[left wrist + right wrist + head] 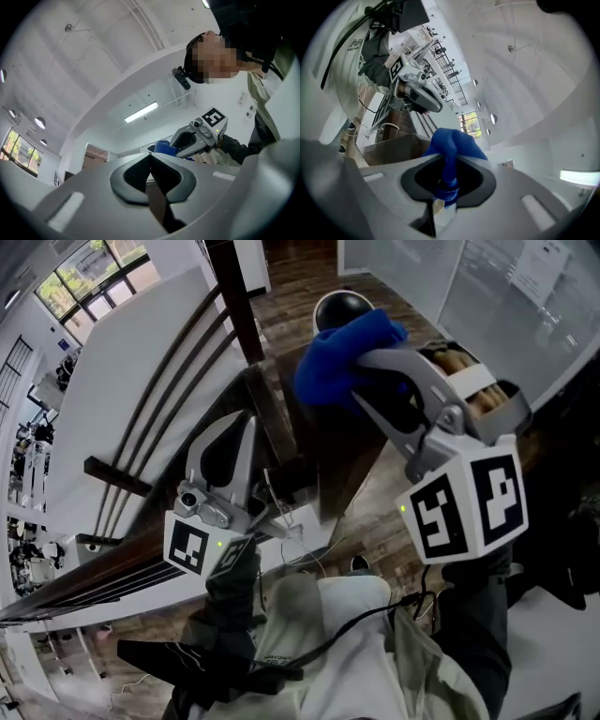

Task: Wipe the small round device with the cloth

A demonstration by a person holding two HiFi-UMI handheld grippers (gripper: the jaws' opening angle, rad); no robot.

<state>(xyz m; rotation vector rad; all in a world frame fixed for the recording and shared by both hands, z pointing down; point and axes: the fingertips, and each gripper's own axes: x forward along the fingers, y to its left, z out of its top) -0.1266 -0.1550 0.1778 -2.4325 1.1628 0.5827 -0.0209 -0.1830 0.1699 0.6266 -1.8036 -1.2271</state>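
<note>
The small round device (339, 306), black with a pale rim, stands at the far end of the dark wooden top, and its lower part is hidden by the blue cloth (339, 360). My right gripper (364, 367) is shut on that bunched cloth just in front of the device; in the right gripper view the cloth (454, 140) bulges out past the pinched jaws (447, 158). My left gripper (246, 423) hangs to the left over the wooden top's near edge, shut and holding nothing. The left gripper view shows its jaws (151, 157) closed, pointing upward toward the ceiling.
A dark wooden top (323, 460) runs from the device toward me. A white partition (131, 362) with dark slats stands on the left. White cables (302, 542) lie on the wood floor below, near the person's clothing (328, 652).
</note>
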